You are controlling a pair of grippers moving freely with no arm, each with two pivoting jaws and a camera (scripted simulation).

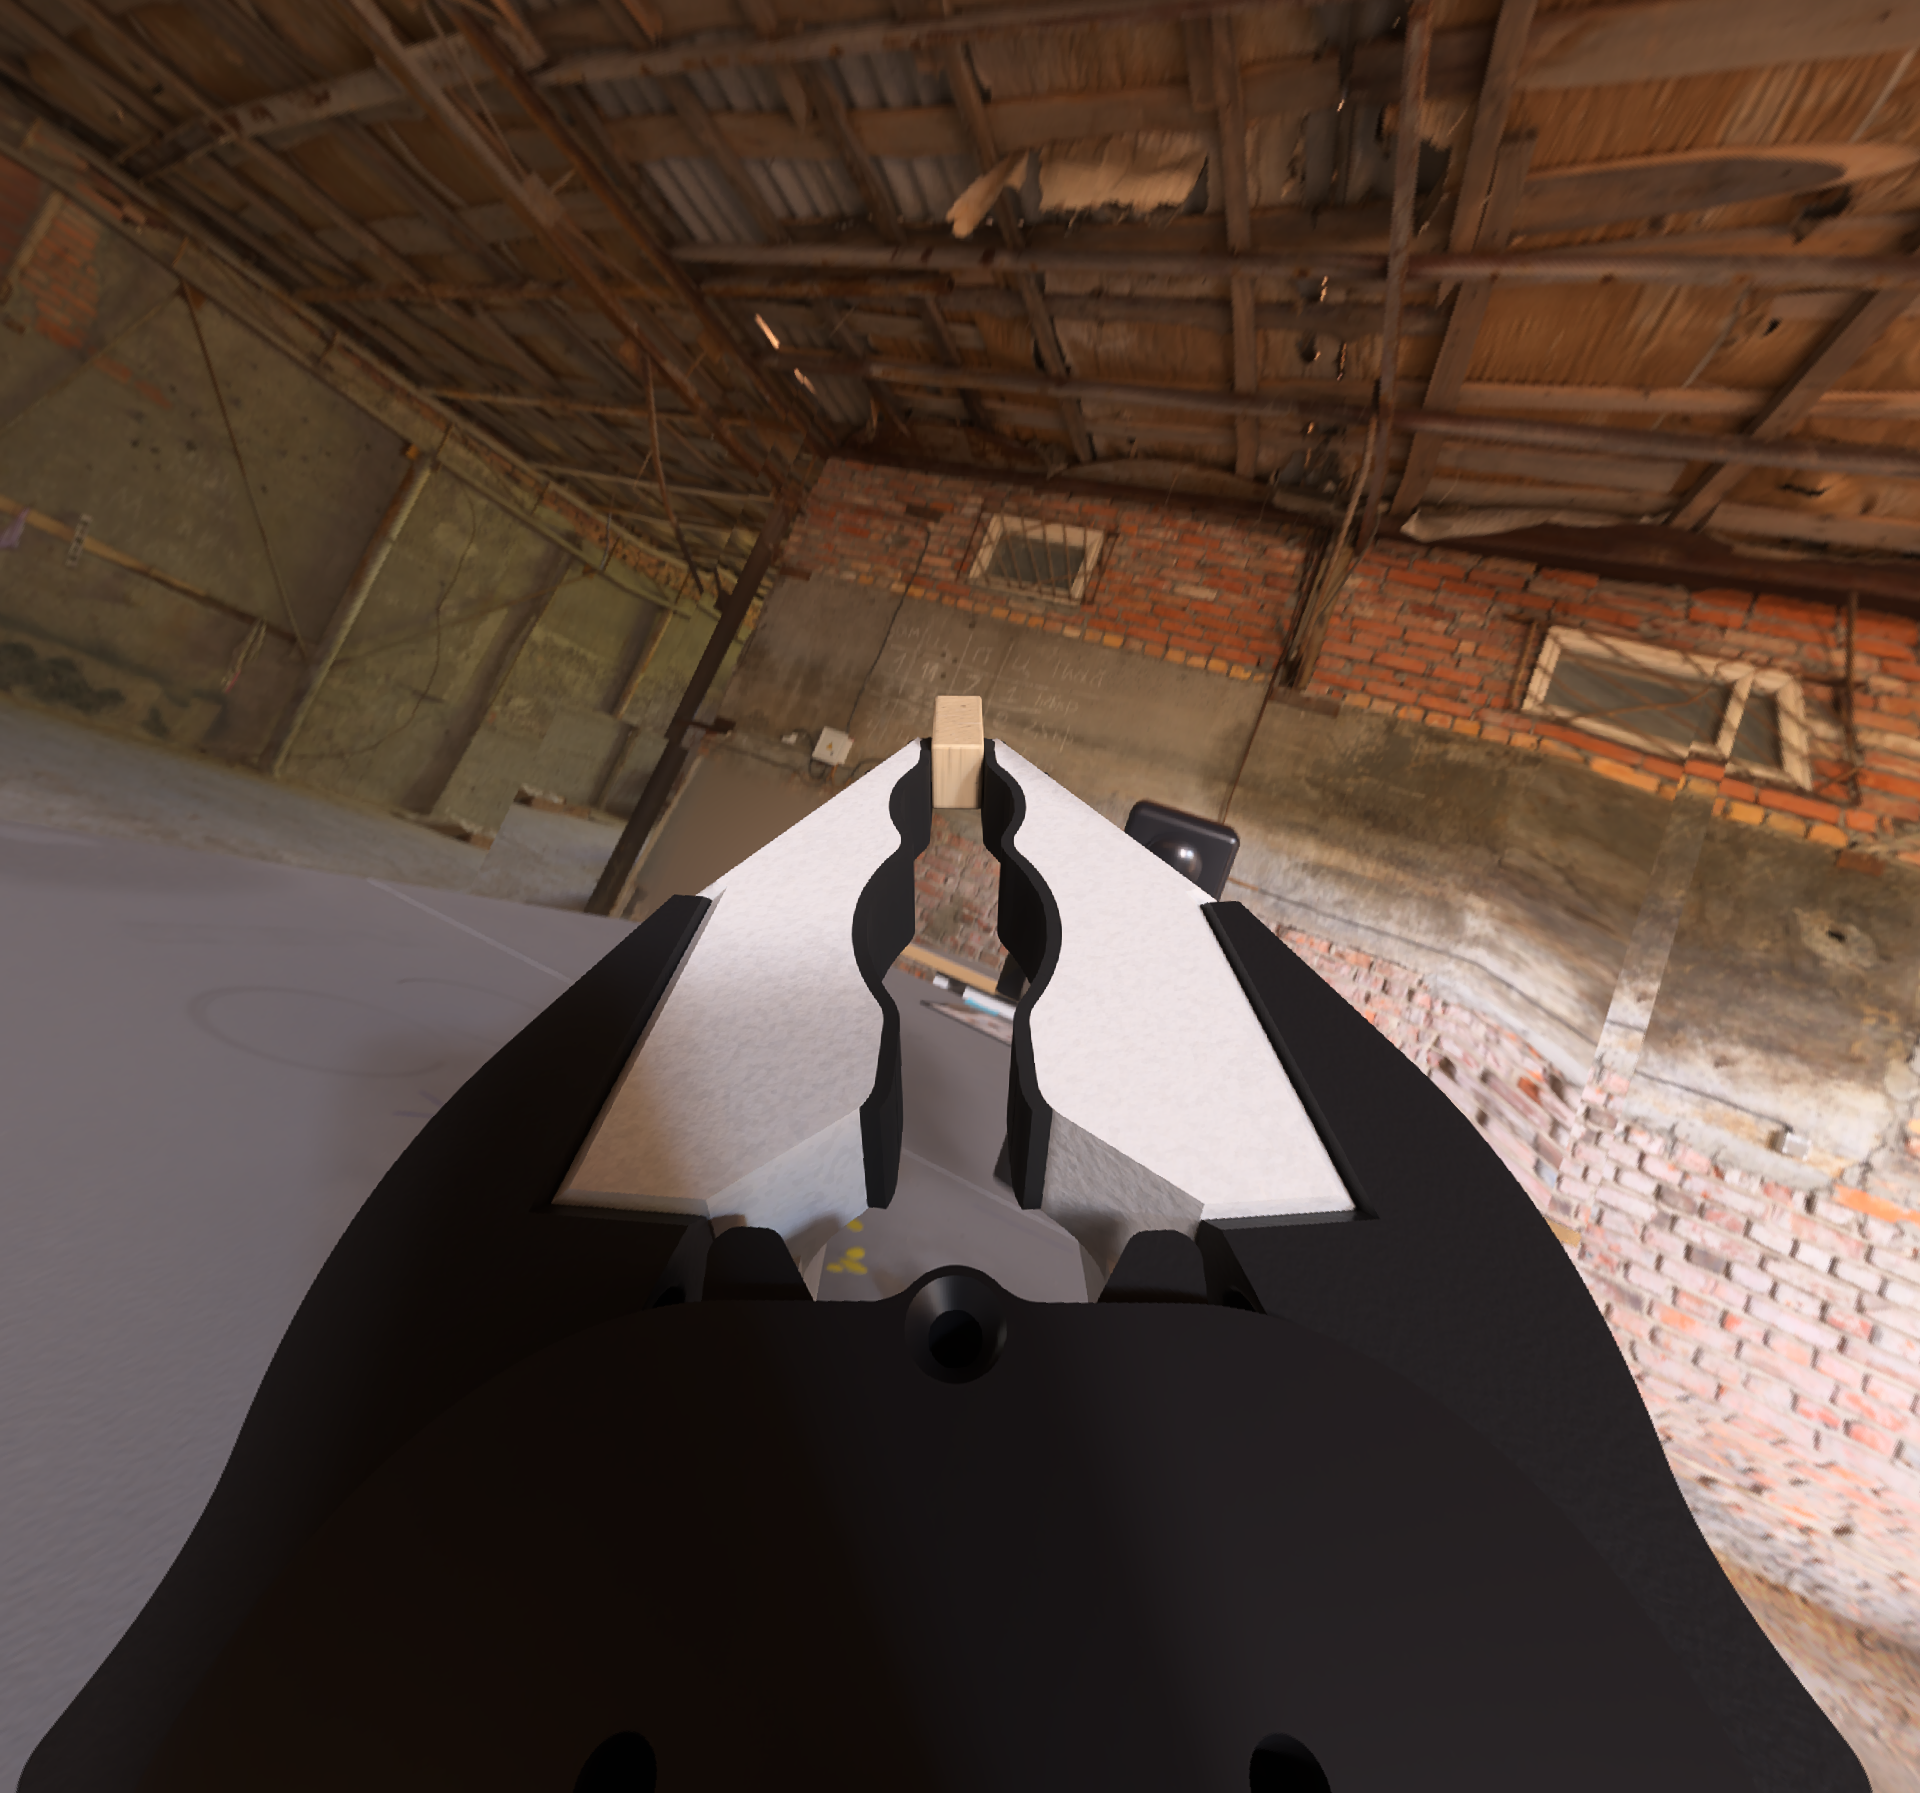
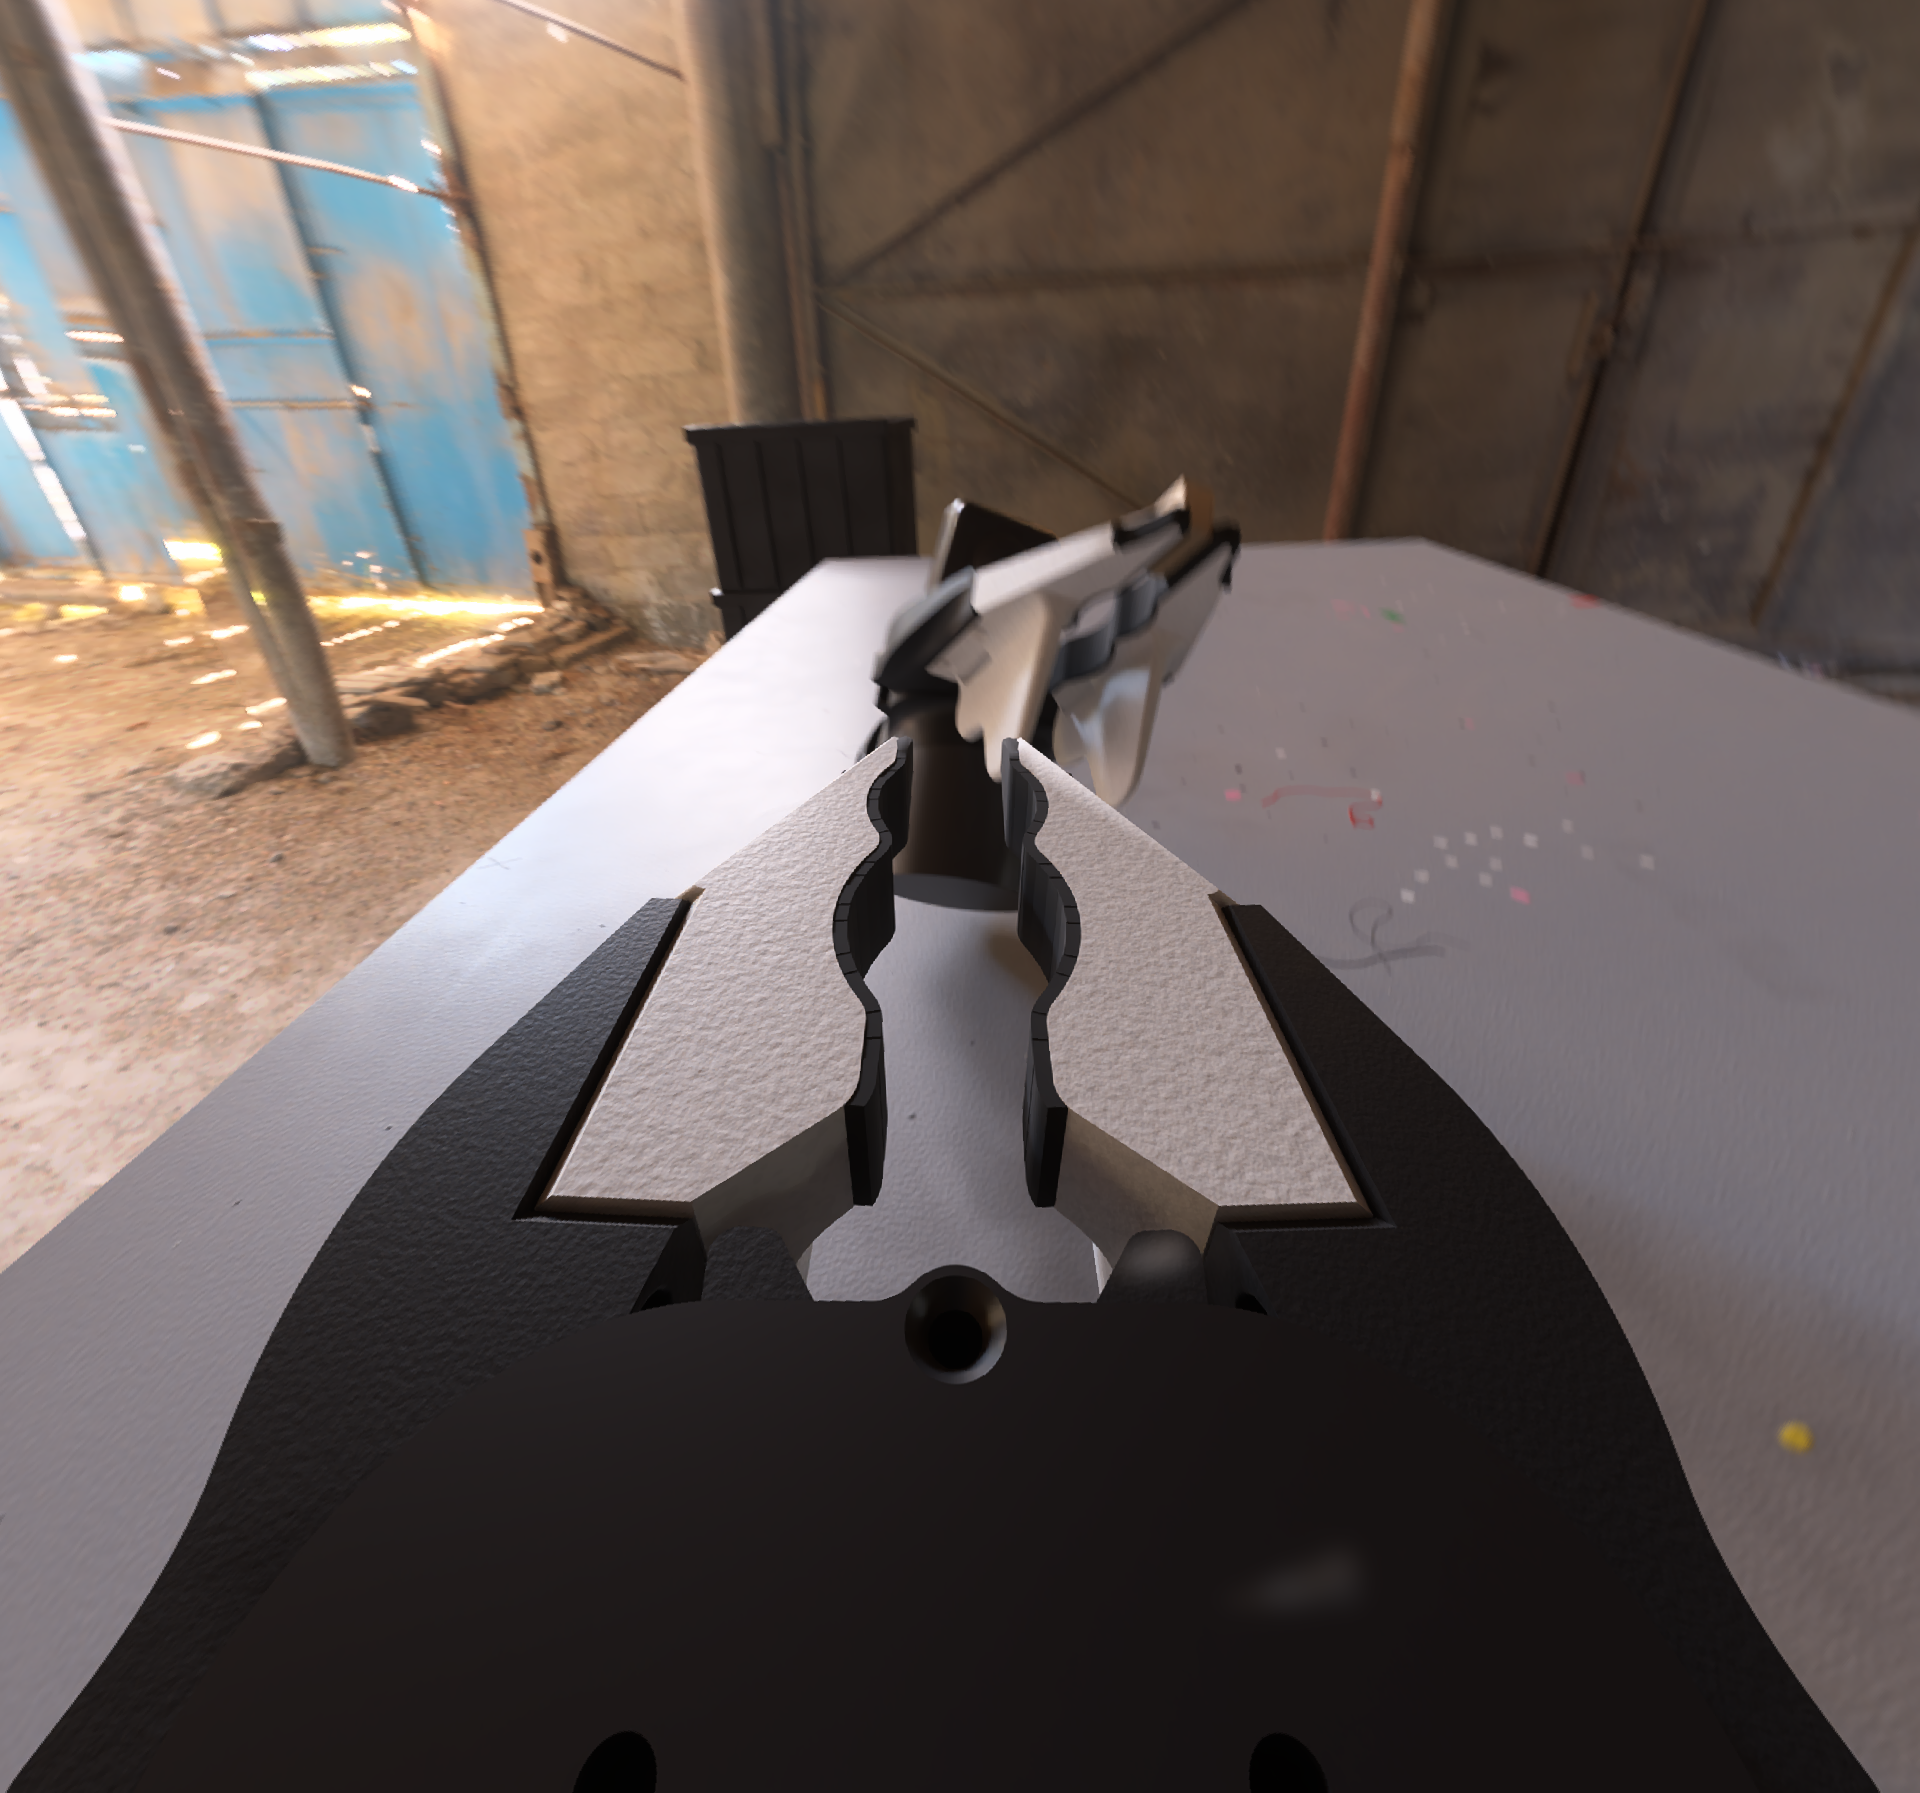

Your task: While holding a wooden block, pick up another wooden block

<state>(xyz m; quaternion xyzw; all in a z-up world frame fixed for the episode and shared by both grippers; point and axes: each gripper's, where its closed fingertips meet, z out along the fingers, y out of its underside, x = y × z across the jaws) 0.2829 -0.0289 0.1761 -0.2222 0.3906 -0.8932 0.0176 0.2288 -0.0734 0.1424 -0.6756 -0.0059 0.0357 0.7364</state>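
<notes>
Pale wood shows at the very tips of the left claw (image 1: 958, 756): a small wooden block (image 1: 957, 752) is clenched there, pinched only by its lower part, with the upper half standing clear above the fingers. Such a shallow hold is the first risk; any sharp swing or jolt could, in my judgement, let that block pivot or slip out, which would defeat the task. The claw is tilted upward, well above the table (image 1: 208, 1068), toward the brick wall and timber roof. The right claw (image 2: 956, 756) stands parted and holds nothing; its fingers sit low over the table. Just beyond its tips rises a dark, rounded object (image 2: 951, 834) resting on the table, whose nature cannot be told. Beyond that, the left claw appears blurred and tilted above the table, close to the right claw's line of advance, so a forward move risks a collision between the two. No second wooden block is visible in either view; where it lies cannot be told, and searching for it blind is a further hazard. Scattered coloured specks (image 2: 1486, 860) mark the table to the right of the dark object, and a dark crate (image 2: 805, 507) stands past the table's far edge.
</notes>
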